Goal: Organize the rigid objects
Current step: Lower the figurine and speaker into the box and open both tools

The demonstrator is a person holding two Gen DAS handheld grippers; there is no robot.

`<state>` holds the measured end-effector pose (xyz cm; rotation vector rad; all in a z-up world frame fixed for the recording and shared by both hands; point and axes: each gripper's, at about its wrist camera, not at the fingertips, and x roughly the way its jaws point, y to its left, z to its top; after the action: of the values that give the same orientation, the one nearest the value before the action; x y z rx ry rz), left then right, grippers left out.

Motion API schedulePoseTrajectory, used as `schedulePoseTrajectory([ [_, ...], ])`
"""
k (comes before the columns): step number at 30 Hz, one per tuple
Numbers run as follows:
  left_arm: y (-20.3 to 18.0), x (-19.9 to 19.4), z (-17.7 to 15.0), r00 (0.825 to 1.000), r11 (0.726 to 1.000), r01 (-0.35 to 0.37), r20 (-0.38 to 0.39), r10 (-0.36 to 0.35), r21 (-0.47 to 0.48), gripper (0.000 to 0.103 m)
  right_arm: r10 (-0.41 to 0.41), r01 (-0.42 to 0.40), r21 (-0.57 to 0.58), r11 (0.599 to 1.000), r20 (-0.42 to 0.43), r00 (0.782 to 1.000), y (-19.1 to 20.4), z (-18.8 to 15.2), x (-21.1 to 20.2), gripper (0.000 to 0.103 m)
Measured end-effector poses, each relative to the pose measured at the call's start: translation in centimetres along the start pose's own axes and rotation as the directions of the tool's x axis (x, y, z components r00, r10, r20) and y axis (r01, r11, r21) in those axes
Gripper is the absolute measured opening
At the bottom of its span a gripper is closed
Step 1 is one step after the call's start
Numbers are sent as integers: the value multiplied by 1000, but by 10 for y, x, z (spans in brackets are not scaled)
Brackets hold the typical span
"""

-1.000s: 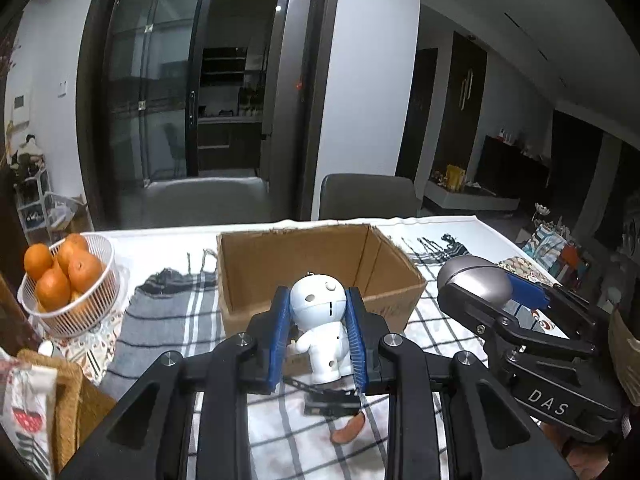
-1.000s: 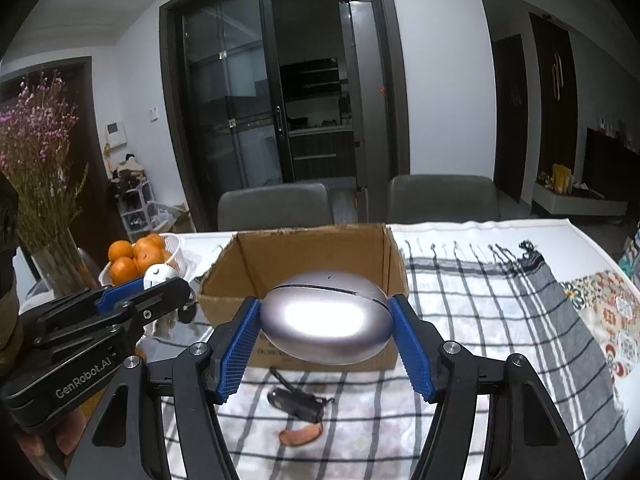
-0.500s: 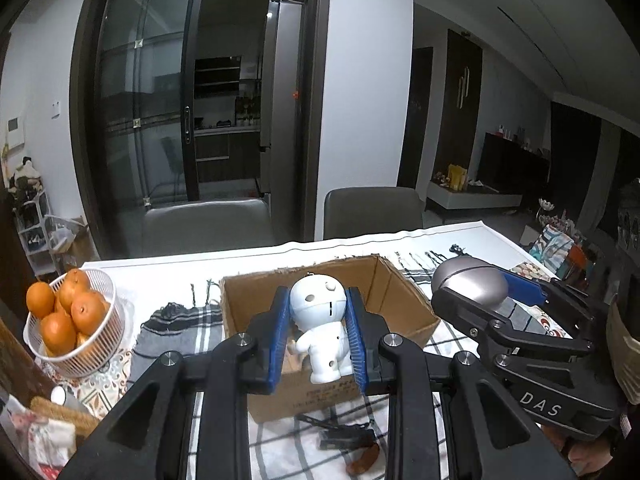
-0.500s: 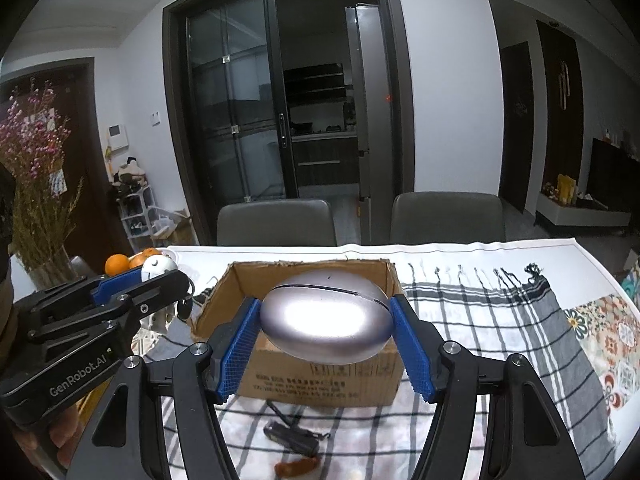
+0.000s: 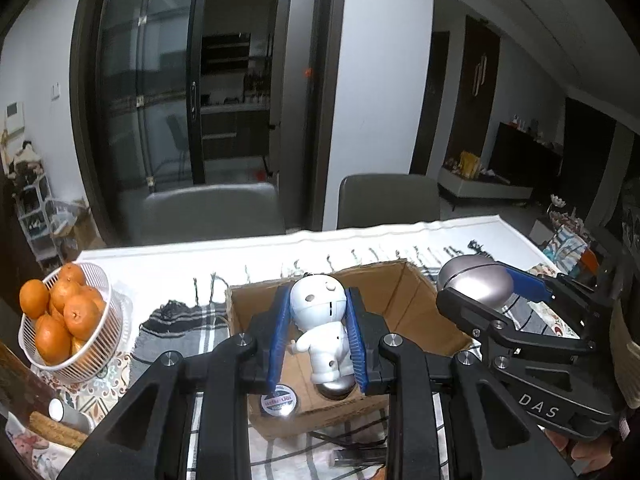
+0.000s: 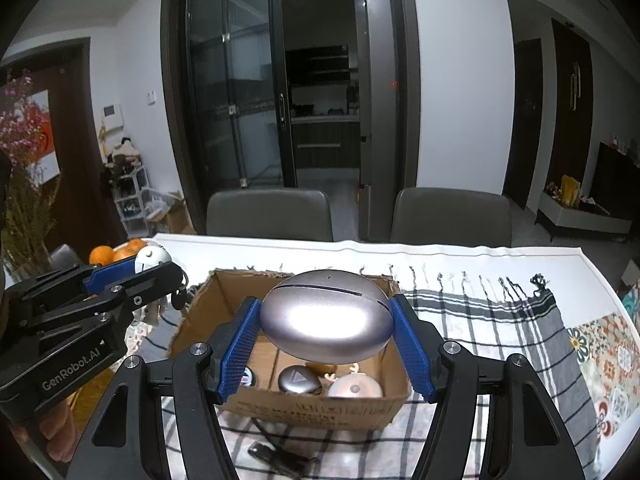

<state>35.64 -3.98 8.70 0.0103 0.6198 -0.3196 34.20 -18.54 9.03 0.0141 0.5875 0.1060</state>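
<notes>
Blue fingers [image 5: 280, 328] of the left gripper [image 5: 318, 336] were clamped on a white doll [image 5: 322, 324], which stood upright between the pads, held in the air over the near left part of an open box [image 5: 416, 304]. At the right, the right gripper [image 6: 326, 344] squeezed a silver egg-shaped case [image 6: 326, 318] by its two ends, its long side level, above the middle of the same box. Inside the box lay a round tin [image 5: 279, 400] at the near left, a small grey case [image 6: 298, 378] beside it, and a pale round thing [image 6: 354, 389] to the right. The box sat on a checked cloth [image 6: 500, 320] over a white table [image 6: 440, 252]. Just in front of the box a dark gadget [image 6: 276, 456] lay on the cloth. A white basket [image 5: 106, 312] of oranges [image 5: 76, 316] stood well to the left. Two grey chairs [image 6: 270, 216] waited at the far side.
</notes>
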Motion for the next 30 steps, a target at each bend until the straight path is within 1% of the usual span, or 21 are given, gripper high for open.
schedulePoseTrajectory([
  [3, 1, 15, 3, 999, 1000, -4, -43, 4, 0, 28, -1, 1, 2, 1000, -41, 999, -3, 4, 17, 66],
  [7, 2, 34, 2, 994, 1000, 19, -108, -18, 3, 28, -6, 5, -2, 1000, -86, 996, -6, 7, 36, 66],
  [13, 3, 59, -2, 982, 1000, 5, -188, -1, 21, 28, 4, -3, 7, 1000, -179, 984, -15, 1, 65, 66],
  [21, 6, 82, -8, 965, 1000, -7, -261, 8, 7, 28, 50, -36, 51, 998, -292, 955, -24, -13, 96, 66],
  [25, 9, 94, -13, 954, 1000, -15, -301, 14, -3, 28, 52, -37, 52, 998, -326, 944, -24, -19, 105, 66],
  [29, 10, 100, -17, 948, 1000, -23, -318, 18, -11, 28, 57, -40, 55, 998, -352, 934, -24, -22, 111, 66],
  [30, 10, 100, -17, 948, 1000, -21, -319, 15, -15, 32, 58, -40, 58, 998, -351, 935, -24, -22, 111, 67],
])
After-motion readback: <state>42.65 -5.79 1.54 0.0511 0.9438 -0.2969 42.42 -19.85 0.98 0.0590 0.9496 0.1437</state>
